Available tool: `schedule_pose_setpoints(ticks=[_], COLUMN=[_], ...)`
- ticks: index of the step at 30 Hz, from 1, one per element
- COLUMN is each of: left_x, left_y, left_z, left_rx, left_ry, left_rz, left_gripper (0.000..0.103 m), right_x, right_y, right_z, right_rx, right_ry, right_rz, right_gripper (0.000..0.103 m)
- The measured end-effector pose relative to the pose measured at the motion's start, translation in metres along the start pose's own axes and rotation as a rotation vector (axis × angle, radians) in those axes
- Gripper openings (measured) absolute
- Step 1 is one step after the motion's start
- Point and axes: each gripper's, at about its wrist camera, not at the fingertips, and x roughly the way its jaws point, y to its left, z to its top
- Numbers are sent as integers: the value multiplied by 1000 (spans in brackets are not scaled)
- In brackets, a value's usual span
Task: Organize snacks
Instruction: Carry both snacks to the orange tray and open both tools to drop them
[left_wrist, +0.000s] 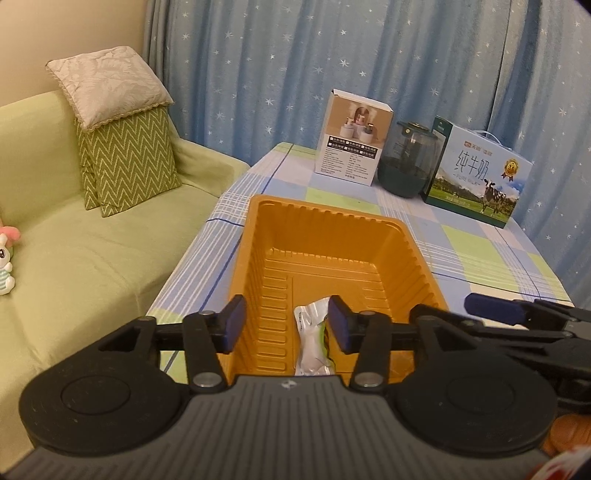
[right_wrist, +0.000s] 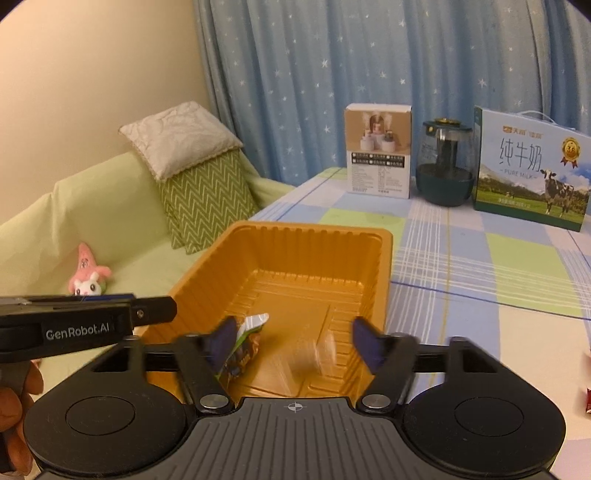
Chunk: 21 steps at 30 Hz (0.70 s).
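On the left, a pale green fabric sofa (left_wrist: 74, 236) carries two zigzag-patterned green cushions (left_wrist: 129, 162) topped by a cream quilted pillow (left_wrist: 107, 86), with a small pink-and-white plush toy (right_wrist: 88, 273) on the seat. On the checked blue-and-green tablecloth (left_wrist: 461, 243) sits the ribbed orange plastic tray (left_wrist: 321, 236).

The left gripper (left_wrist: 287, 325) hovers over the tray's near end, its blue pads apart. A white-and-green snack packet (left_wrist: 312, 339) lies in the tray between them, close to the right pad; whether it touches that pad I cannot tell.

The right gripper (right_wrist: 293, 345) also hangs over the tray with pads spread wide. A green-and-brown snack packet (right_wrist: 243, 347) sits by its left pad, blurred.

Behind stand a white product box (left_wrist: 352, 140), a dark green glass jar (left_wrist: 410, 158) and a blue milk carton box (left_wrist: 480, 177).
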Motion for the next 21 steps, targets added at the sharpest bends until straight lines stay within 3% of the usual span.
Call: schedule_pose_setpoints(ticks=[21], left_x=[-38], left_y=[-30], left_z=[-19], left_rx=[17], left_ry=[-3], left_rz=[-43], left_gripper=[62], right_x=[-67], right_y=[-24], right_z=[-26], right_rx=[23], right_ry=[-68], right_rz=[-192], right_gripper=[70])
